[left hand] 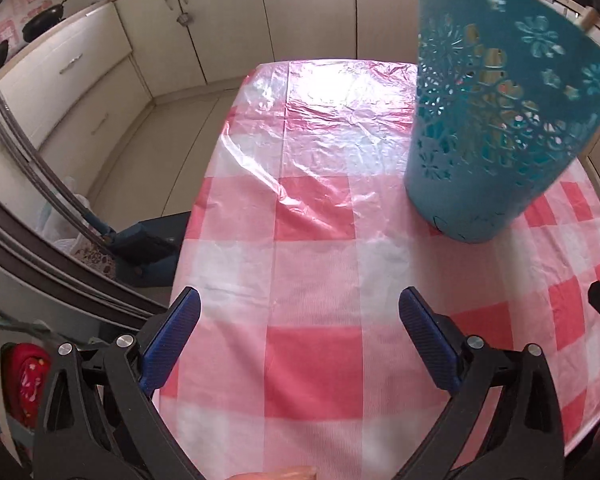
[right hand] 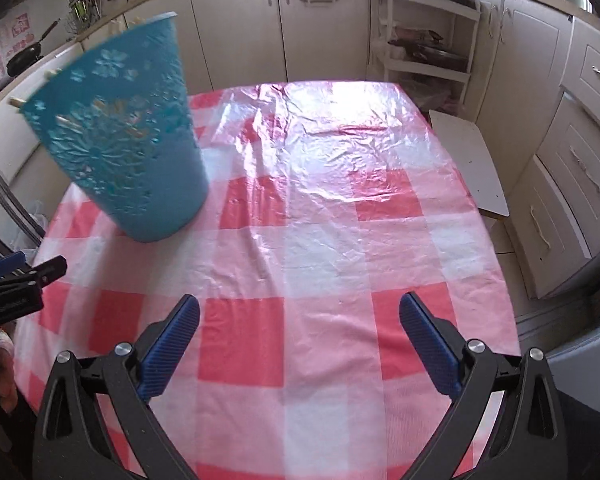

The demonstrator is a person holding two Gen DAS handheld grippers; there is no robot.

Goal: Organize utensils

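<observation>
Left tool [left hand: 299, 322]: blue pads spread wide, nothing between them – low centre of the left wrist frame, over the checked cloth.
Right tool [right hand: 299, 326]: likewise agape and empty, low centre of the right wrist frame.
Teal holder [left hand: 496, 120]: perforated plastic cup, upper right of the left wrist frame, upright on the counter [left hand: 312, 364].
Contents: pale wooden handle tips [right hand: 18, 102] jut past its rim – utensil type not discernible.
Backdrop: cream cabinets [right hand: 236, 28]; black frying pan [left hand: 44, 24] upper left.

Table [right hand: 320, 360] covered with a red-and-white checked cloth [right hand: 244, 340] under wrinkled clear plastic sheeting [right hand: 340, 152]. A teal perforated basket [right hand: 140, 184] containing wooden utensils [right hand: 18, 102] stands on it, at 10 o'clock in the right wrist view, 2 o'clock in the left.
</observation>
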